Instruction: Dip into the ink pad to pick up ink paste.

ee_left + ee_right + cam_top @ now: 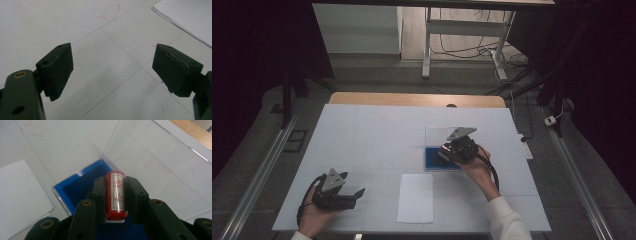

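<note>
Broadly, the white-covered bench [362, 145] with a wooden edge at its far side takes up the middle of the high view, and on it, near the person's side, lies a thin stack of white paper sheets [415, 198], lengthwise toward the person. Just beyond that stack sits a shallow square case with a blue pad inside [432, 159], and its clear plastic lid [438, 135] lies folded open flat on the bench on the far side. The right hand-held gripper [451, 150] hangs over the near right part of the blue pad, and its two black jaws are closed on a small red cylindrical stamp with a white label of red characters [116, 195], one jaw on each long side; the right gripper view shows the stamp lying along the jaws, above the blue pad. The left hand-held gripper [354, 196] sits low over the near left part of the bench, well apart from the case, with its jaws spread wide and nothing between them but bare bench surface.
</note>
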`<state>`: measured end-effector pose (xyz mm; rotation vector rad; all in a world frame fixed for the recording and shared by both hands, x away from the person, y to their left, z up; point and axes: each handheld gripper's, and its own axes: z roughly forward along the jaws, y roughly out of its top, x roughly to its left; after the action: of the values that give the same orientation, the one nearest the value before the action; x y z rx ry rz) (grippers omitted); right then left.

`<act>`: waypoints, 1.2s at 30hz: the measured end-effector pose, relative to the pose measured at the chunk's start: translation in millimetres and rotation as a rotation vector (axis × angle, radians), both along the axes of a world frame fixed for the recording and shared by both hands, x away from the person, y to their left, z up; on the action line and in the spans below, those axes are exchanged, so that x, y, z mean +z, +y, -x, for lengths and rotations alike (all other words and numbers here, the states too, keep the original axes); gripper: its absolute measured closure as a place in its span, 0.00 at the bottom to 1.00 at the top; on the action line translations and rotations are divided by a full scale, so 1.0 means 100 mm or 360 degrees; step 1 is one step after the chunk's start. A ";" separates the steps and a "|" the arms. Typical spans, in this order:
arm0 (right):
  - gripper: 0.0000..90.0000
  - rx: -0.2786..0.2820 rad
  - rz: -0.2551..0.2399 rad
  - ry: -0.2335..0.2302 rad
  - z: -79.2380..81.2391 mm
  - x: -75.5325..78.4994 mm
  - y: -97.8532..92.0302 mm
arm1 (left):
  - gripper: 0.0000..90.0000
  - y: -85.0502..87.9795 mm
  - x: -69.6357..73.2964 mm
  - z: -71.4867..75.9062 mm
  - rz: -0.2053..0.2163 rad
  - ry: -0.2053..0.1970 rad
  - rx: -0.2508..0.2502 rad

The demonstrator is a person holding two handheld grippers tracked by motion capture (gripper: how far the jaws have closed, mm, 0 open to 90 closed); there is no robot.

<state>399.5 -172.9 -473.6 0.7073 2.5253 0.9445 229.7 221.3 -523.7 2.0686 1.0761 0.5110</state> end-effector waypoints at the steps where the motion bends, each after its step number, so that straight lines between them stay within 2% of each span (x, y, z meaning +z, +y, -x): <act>1: 0.79 -0.0002 0.0003 0.0003 0.00 -0.01 0.00 | 0.19 0.00 0.00 0.00 -0.0001 -0.0001 0.0000; 9: 0.79 -0.0005 0.0017 0.0012 -0.01 -0.04 0.02 | 0.19 0.00 0.00 0.00 0.0000 -0.0003 0.0003; 13: 0.79 -0.0009 0.0059 -0.0007 -0.01 -0.04 0.02 | 0.19 0.00 0.00 0.00 0.0000 -0.0003 0.0002; 16: 0.79 -0.0015 0.0053 0.0008 -0.01 -0.04 0.04 | 0.19 0.00 0.00 0.00 0.0000 -0.0003 0.0001; 20: 0.79 -0.0010 0.0093 0.0002 0.00 -0.03 0.06 | 0.19 0.00 0.00 0.00 0.0001 -0.0001 -0.0001; 30: 0.79 -0.0042 0.0075 0.0041 -0.02 -0.07 0.05 | 0.19 0.00 0.01 0.01 0.0005 -0.0007 -0.0001; 33: 0.79 -0.0037 0.0084 0.0033 -0.01 -0.08 0.05 | 0.19 0.00 0.01 0.01 0.0003 -0.0005 -0.0001; 36: 0.79 -0.0039 0.0061 0.0041 -0.02 -0.09 0.04 | 0.19 0.00 0.01 0.01 0.0004 -0.0006 0.0003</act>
<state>401.1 -169.0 -482.7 0.7419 2.5440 0.8821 228.3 220.8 -522.8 2.0642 1.0759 0.5139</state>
